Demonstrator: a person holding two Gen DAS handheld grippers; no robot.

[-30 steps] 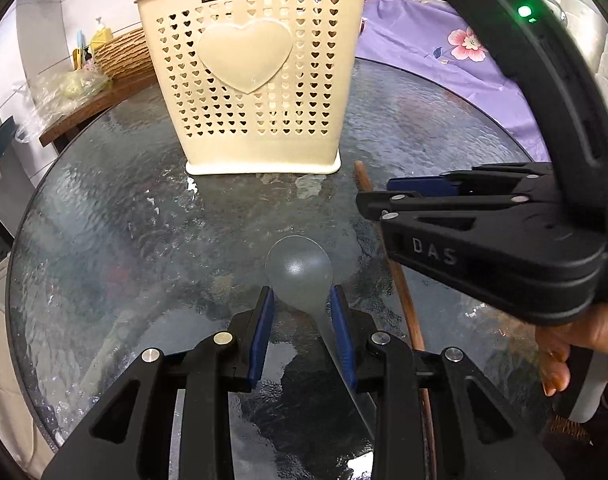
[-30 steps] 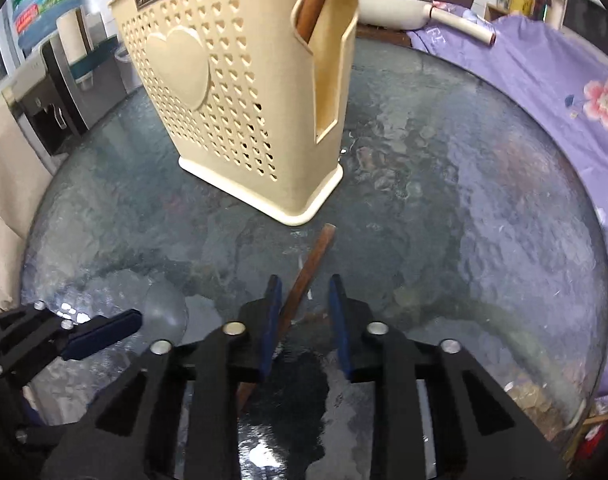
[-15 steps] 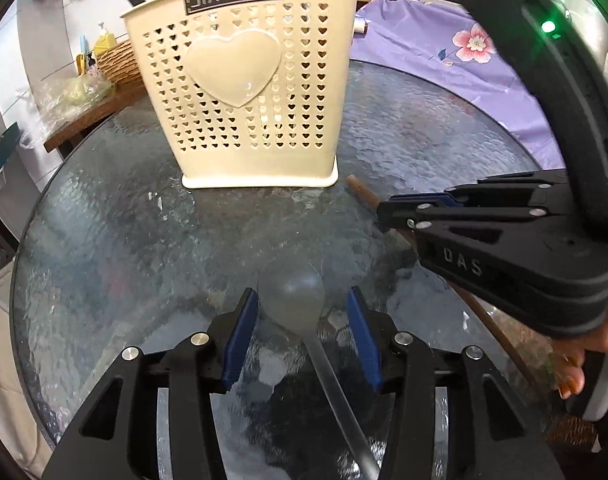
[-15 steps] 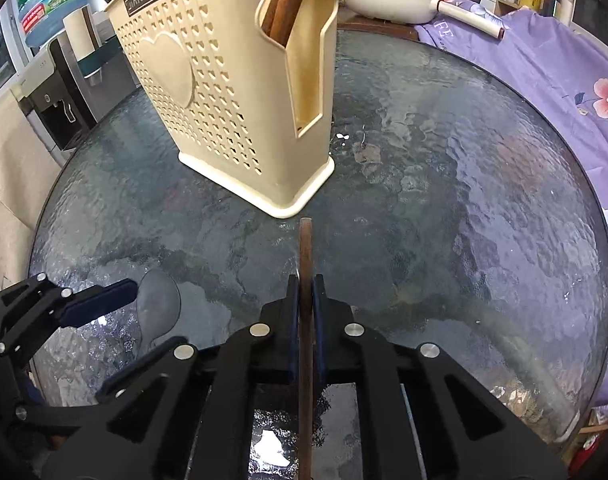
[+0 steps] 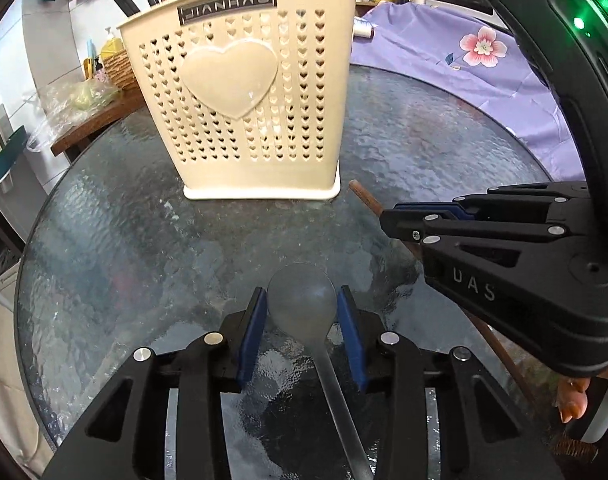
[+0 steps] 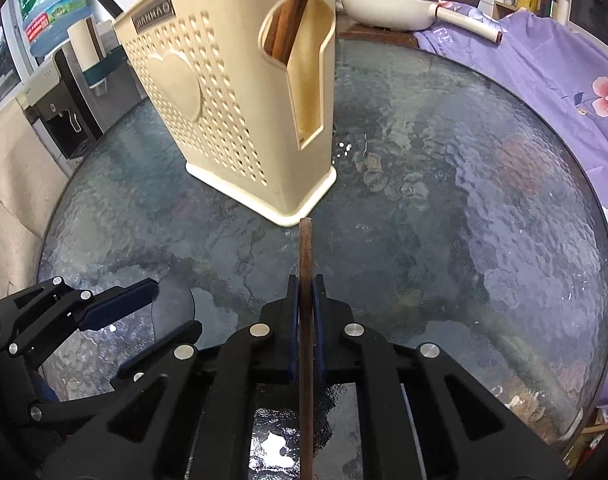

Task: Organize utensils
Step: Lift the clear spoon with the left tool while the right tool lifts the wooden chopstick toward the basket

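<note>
A cream perforated utensil holder (image 5: 247, 108) with a heart on its front stands on the round glass table (image 5: 103, 240); it also shows in the right wrist view (image 6: 231, 120), with several utensils inside. My left gripper (image 5: 301, 308) has its blue pads against both sides of the bowl of a translucent spoon (image 5: 301, 300) lying on the glass. My right gripper (image 6: 305, 300) is shut on a brown wooden stick (image 6: 306, 256) that points at the holder's near corner. The right gripper (image 5: 396, 220) and stick (image 5: 364, 198) also show in the left wrist view.
A purple floral cloth (image 6: 544, 64) lies past the table's right edge. A white pan (image 6: 388, 8) sits behind the holder. A wooden shelf with a bag and basket (image 5: 91, 96) stands at the back left.
My left gripper opened wider, then closed onto the spoon's bowl. My right gripper closed on the wooden stick, which now points straight ahead.
</note>
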